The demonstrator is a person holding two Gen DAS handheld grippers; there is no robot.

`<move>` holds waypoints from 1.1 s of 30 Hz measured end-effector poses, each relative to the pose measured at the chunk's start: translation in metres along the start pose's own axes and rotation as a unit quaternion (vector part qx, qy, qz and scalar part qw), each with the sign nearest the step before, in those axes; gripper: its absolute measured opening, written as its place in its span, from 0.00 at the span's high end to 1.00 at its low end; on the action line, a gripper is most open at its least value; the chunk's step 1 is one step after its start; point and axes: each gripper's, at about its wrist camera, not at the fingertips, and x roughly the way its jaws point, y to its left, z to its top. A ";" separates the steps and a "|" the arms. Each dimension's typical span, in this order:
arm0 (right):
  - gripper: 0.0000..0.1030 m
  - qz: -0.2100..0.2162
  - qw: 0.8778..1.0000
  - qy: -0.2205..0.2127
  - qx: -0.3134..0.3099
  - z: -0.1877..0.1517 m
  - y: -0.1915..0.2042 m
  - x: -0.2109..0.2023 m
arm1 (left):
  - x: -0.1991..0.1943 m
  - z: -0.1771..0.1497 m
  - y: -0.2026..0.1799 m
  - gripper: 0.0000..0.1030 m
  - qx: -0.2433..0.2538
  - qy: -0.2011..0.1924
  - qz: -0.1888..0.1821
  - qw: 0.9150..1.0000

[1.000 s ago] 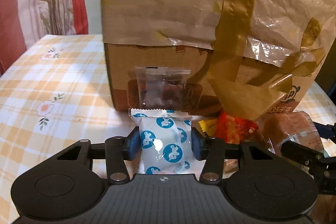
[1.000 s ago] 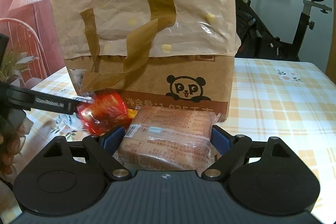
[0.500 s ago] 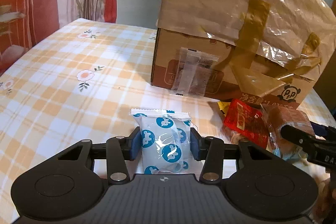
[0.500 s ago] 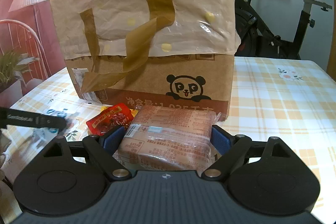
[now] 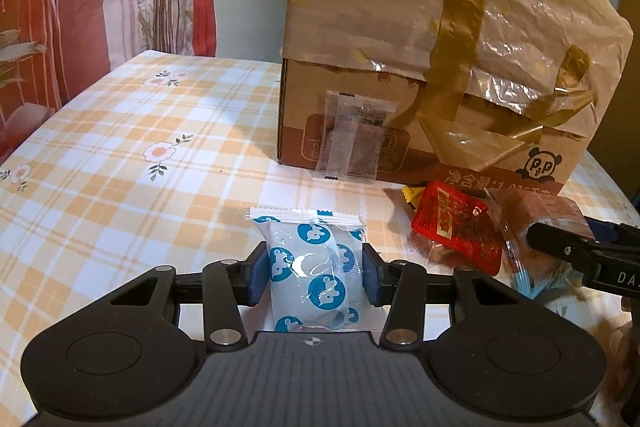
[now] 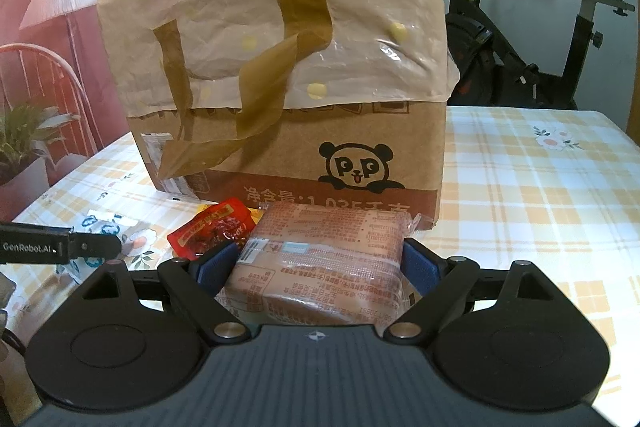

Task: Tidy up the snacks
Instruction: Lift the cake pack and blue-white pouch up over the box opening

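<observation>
Clear sachet (image 5: 356, 135) against box (image 5: 400, 27) (left view only, seemingly leaning)

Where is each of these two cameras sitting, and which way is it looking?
Left wrist view: sits on the left claw, looking forward and down past the blue-and-white packet it grips; the right claw's finger shows.
Right wrist view: sits on the right claw, gripping a brown packet; the left claw's finger shows.
Both see the cardboard box, the red packet and the checked tablecloth.

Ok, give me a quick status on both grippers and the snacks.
Left gripper shut on white blue-spotted packet. Right gripper shut on brown cake pack. Red sachet loose by cardboard box.
</observation>
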 end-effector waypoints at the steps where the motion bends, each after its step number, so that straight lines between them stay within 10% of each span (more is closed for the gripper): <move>1: 0.14 0.002 1.000 -0.001 0.002 0.000 -0.001 -0.001 | -0.001 0.000 0.000 0.53 0.000 -0.003 0.001 1.000; 33: 0.19 0.014 0.998 -0.067 0.008 0.017 0.011 -0.060 | -0.061 0.029 0.002 0.53 -0.003 -0.098 -0.004 0.995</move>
